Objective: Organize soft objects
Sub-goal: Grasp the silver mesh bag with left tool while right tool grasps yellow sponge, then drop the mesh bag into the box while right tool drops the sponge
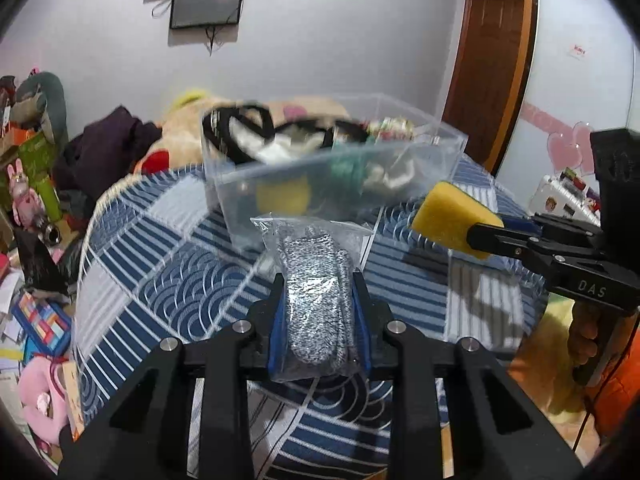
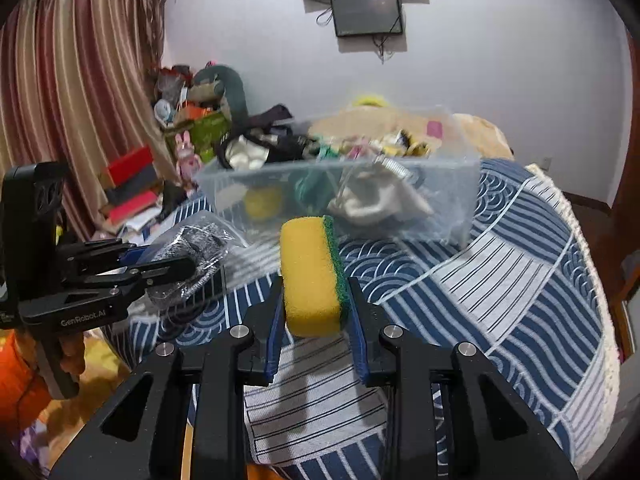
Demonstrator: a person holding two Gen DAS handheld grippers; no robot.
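My left gripper (image 1: 318, 280) is shut on a clear bag of grey knit gloves (image 1: 316, 296) and holds it above the blue patterned bedspread (image 1: 160, 280). It also shows in the right wrist view (image 2: 192, 258) at left. My right gripper (image 2: 314, 284) is shut on a yellow sponge with a green scrub side (image 2: 310, 276); the sponge also shows in the left wrist view (image 1: 452, 216). A clear plastic bin (image 1: 332, 168) stands just beyond both grippers, holding black-and-white fabric, a yellow item, green and white soft things. The bin also shows in the right wrist view (image 2: 344, 196).
Plush toys and dark clothes (image 1: 116, 148) lie behind the bin. Clutter of boxes and toys (image 1: 36, 220) covers the floor at left. A wooden door (image 1: 492, 60) is at right. Books and a curtain (image 2: 80, 100) stand left in the right wrist view.
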